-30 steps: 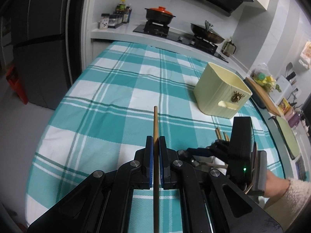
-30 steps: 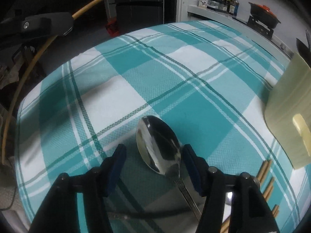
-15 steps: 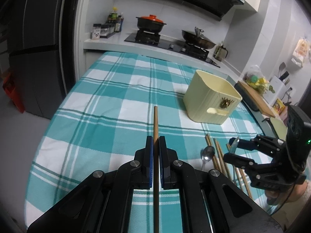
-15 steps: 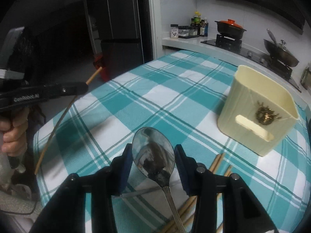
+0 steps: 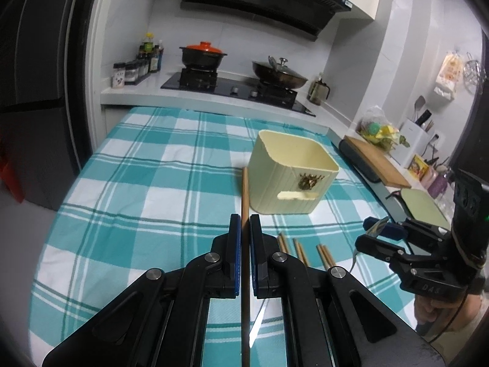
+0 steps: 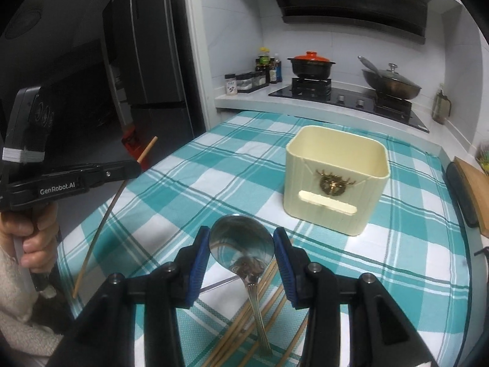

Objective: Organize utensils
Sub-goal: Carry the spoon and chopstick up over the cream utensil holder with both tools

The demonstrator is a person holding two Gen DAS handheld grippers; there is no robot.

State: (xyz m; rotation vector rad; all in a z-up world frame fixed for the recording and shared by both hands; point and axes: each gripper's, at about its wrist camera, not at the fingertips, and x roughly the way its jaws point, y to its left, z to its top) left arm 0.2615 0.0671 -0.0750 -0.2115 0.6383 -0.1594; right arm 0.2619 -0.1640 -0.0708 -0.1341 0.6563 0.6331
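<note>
spoon [image 6: 241, 244] lifted off cloth since earlier, pinched by right gripper [image 6: 241, 255] | left gripper [image 5: 244, 238] clamps wooden chopstick [image 5: 244, 195] beside ribbed cream bin [image 5: 290, 177]

A home kitchen. Past the fingers, a table in a teal checked cloth [image 5: 146, 183] runs up to a white counter with a black gas hob [image 5: 235, 90]. On it sit a black pot with an orange lid [image 5: 202, 55] and a lidded wok [image 5: 279, 72], under a dark hood [image 5: 262, 9]. Sauce bottles and spice jars [image 5: 137, 67] stand left of the hob, a dark fridge [image 6: 146, 61] further left. Off to the right of the fingers are a chopping board [image 5: 382, 162] and hanging utensils [image 5: 423, 116].
</note>
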